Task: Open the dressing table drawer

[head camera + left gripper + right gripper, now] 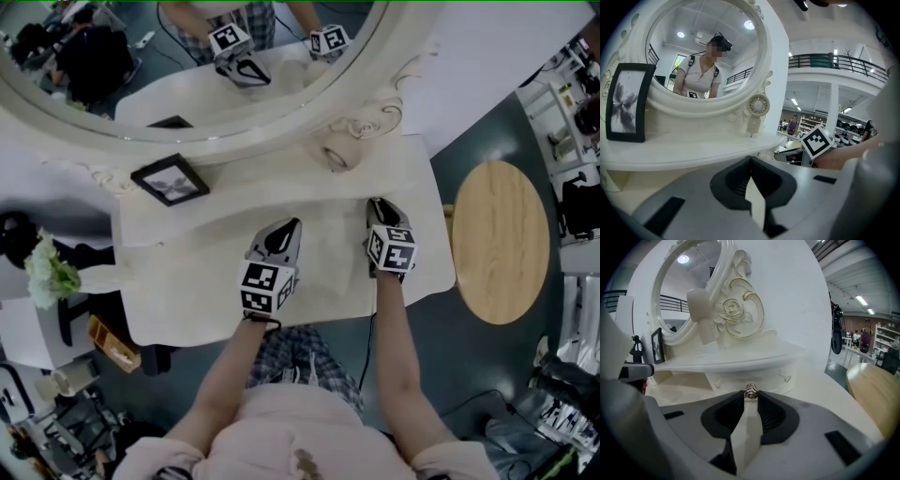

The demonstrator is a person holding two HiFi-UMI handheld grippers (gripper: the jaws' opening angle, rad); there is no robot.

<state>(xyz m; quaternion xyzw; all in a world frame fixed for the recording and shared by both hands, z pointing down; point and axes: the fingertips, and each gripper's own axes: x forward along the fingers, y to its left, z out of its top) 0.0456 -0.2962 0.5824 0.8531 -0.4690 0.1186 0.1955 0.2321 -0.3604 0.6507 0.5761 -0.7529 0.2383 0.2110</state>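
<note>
The dressing table (187,281) looks like cream-painted wood, smooth with a soft satin sheen. The carved mirror frame (738,305) has thin gilt lines on it, and the mirror glass (187,66) is properly glossy. The drawer knob (750,392) is shiny, brassy metal. The left gripper (750,161) and right gripper (750,398) are both matt grey plastic, with black ribbed, rubbery-looking pads (772,416). The round side table (502,239) is pale matt wood with the grain showing.

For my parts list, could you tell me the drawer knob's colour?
Brassy gold; the drawer knob shows best in the right gripper view.
</note>
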